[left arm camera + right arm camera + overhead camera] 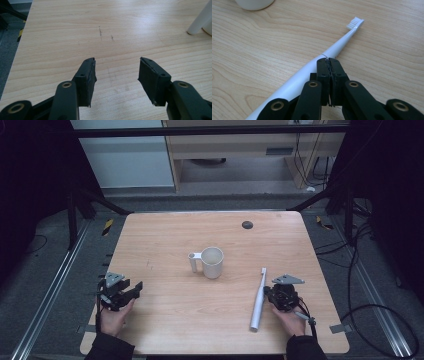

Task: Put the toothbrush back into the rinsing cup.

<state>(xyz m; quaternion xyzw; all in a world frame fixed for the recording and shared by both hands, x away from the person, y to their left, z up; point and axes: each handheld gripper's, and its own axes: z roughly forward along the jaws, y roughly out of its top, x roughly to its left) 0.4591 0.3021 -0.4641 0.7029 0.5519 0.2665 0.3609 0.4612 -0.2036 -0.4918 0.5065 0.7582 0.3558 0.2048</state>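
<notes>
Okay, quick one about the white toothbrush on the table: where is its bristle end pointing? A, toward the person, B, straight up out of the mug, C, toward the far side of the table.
C: the toothbrush lies flat on the table, bristle head at its far end, beside the right gripper.

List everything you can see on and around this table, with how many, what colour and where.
toothbrush: one, white, lying on the table's right side, bristle end pointing away from the person
mug: one, white, upright near the table's middle, handle to its left
round cap: one, dark, set in the tabletop near the far edge
table: one, light wood
cables: several, black, on the floor to the right
left gripper: one, black, jaws open over bare wood at the near left
right gripper: one, black, jaws shut, tips beside or over the toothbrush
hands: two, at the near edge
</notes>
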